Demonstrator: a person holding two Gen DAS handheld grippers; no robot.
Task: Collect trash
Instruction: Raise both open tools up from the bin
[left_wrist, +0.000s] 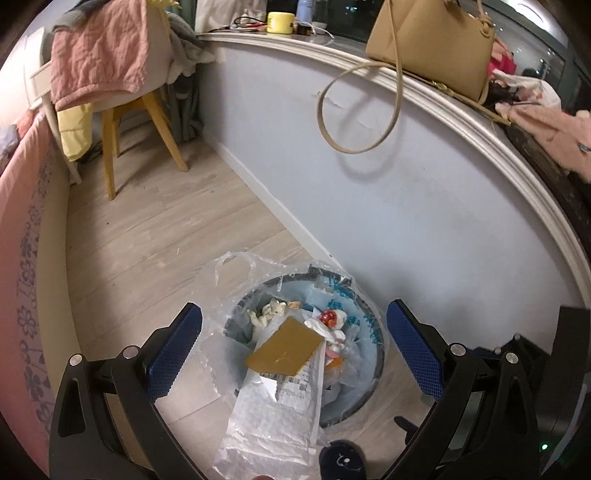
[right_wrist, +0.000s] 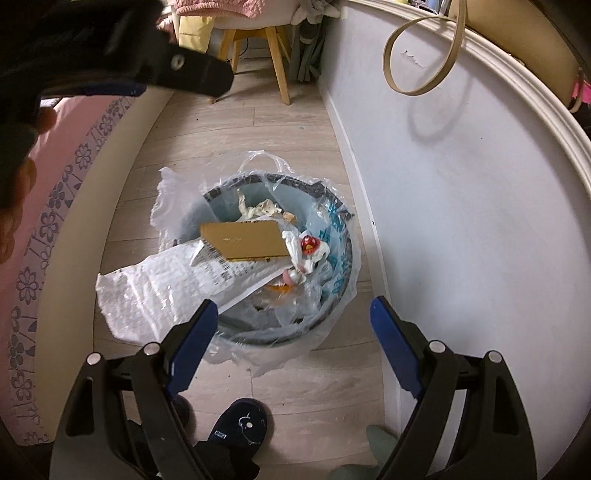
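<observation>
One lined bin (right_wrist: 332, 295), cardboard (right_wrist: 245, 242), mailer (right_wrist: 155, 291) inside

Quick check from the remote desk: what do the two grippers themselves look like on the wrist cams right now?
The left gripper and right gripper look alike: glossy black plastic linkage arms with triangular cut-outs and silver round pivot pins, ending in flat blue fingers with a knurled grip texture. No cables or markings show.
</observation>
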